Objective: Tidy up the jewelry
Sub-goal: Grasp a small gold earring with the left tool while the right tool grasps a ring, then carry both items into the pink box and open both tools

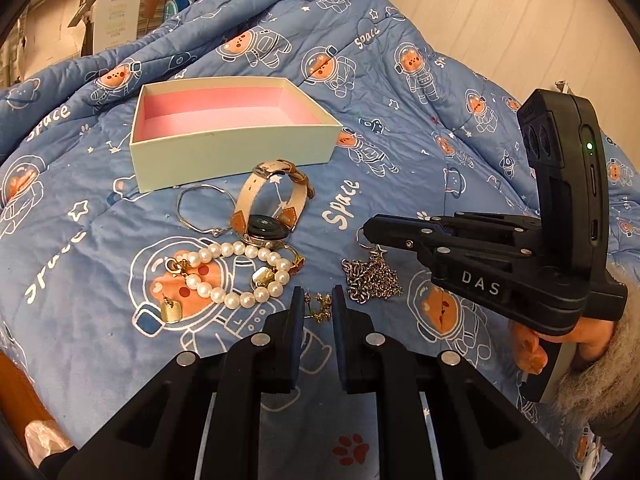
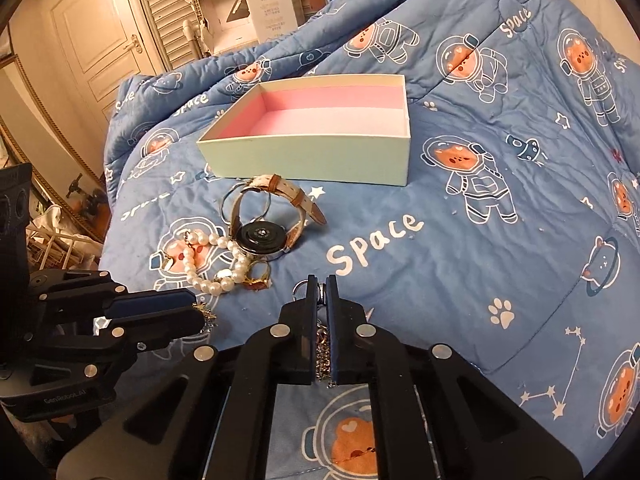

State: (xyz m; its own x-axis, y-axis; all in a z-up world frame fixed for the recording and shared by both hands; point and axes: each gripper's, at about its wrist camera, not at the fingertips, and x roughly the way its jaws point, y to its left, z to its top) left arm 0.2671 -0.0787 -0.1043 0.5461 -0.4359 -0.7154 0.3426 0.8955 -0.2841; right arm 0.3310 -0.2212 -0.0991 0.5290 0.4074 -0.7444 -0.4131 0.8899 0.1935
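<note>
An open pale box with pink lining (image 1: 224,148) (image 2: 320,156) lies on the blue quilt. In front of it lie a watch with a cream strap (image 1: 266,216) (image 2: 264,236), a thin silver bangle (image 1: 200,208), a pearl bracelet (image 1: 232,272) (image 2: 212,276) and gold pieces. My left gripper (image 1: 316,300) is partly open around a small gold earring (image 1: 319,308) on the quilt. My right gripper (image 2: 319,286) (image 1: 370,232) is shut on the ring of a silver chain (image 1: 370,280) (image 2: 323,344), which still rests heaped on the quilt.
The quilt (image 2: 500,220) rises in folds behind the box. White cartons (image 2: 268,0) and a door (image 2: 92,40) stand beyond the bed at the back left. A wire rack (image 2: 60,244) sits off the bed's left side.
</note>
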